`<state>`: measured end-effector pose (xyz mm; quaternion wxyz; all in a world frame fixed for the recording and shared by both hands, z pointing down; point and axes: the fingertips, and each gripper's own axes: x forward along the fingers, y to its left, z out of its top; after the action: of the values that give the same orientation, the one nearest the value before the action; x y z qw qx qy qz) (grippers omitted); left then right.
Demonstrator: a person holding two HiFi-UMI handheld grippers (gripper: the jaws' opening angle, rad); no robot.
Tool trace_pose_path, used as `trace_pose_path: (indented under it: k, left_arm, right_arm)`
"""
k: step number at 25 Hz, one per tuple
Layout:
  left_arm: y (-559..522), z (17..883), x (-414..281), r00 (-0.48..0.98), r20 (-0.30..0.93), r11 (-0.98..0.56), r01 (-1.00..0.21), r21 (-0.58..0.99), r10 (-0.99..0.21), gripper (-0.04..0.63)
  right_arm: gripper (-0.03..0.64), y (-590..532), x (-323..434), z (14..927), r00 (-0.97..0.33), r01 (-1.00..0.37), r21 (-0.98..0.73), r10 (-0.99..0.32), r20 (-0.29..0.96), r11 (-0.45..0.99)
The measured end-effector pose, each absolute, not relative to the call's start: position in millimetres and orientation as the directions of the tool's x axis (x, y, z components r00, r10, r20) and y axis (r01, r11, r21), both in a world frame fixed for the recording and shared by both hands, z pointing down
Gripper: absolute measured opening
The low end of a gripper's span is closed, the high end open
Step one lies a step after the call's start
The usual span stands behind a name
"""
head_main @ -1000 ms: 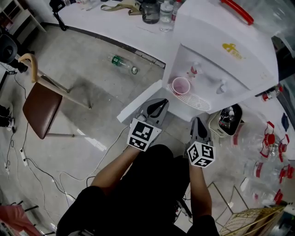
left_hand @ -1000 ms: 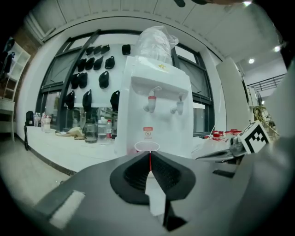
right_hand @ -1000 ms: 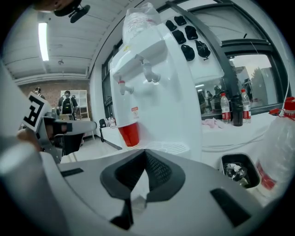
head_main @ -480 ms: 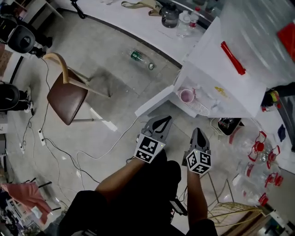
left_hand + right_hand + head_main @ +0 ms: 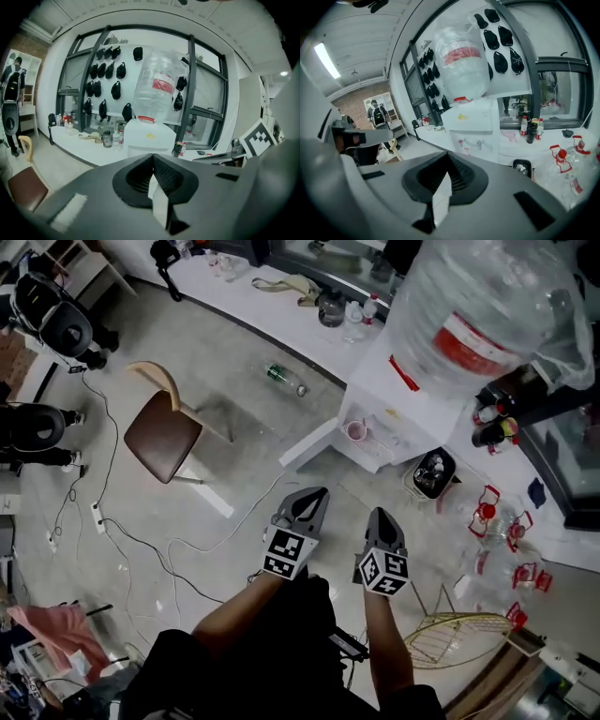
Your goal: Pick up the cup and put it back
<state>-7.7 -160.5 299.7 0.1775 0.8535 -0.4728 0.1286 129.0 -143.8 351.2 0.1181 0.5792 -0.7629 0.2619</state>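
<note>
Cup on dispenser tray (already returned or not yet lifted: unclear). Left gripper, right gripper clenched empty, well clear of it.

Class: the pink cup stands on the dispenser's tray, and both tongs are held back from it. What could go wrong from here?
1. The left tongs and right tongs are shut. Reaching in unopened could knock the cup off the tray.
2. The cup stands in a tight recess of the dispenser, so the tongs might bump its walls.
3. A cable crosses the floor, a possible trip hazard.
</note>
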Motion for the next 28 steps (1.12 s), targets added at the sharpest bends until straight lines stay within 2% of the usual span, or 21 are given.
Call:
trace_pose_path:
  k: [4, 12, 22, 28]
  left_arm:
    - [-107, 237, -13, 0.517, 0.412, -0.469, -0.856, 0.220, -0.751, 0.006]
    - [-39, 132, -24, 0.543, 0.343, -0.492, -0.840, 0.229, -0.766, 0.006]
    - [-1, 55, -63, 0.605, 0.242, -0.592, -0.795, 0.133, -0.759, 0.006]
    - [13, 34, -87, 0.656, 0.185, -0.652, -0.753, 0.093, -0.731, 0.008]
  right_arm:
    - [-0.005, -101, 121, 280, -0.320, -0.941, -0.258, -0.822, 0.471, 0.218]
    - [-0.005, -45, 107, 170, -0.318, -0.939, -0.259, -0.863, 0.393, 0.227]
    - [-0.005, 2, 86, 67, -0.219, -0.966, -0.200, -0.936, 0.276, 0.167]
    - [-0.005, 44, 60, 35, -0.169, -0.976, -0.178, -0.958, 0.230, 0.129]
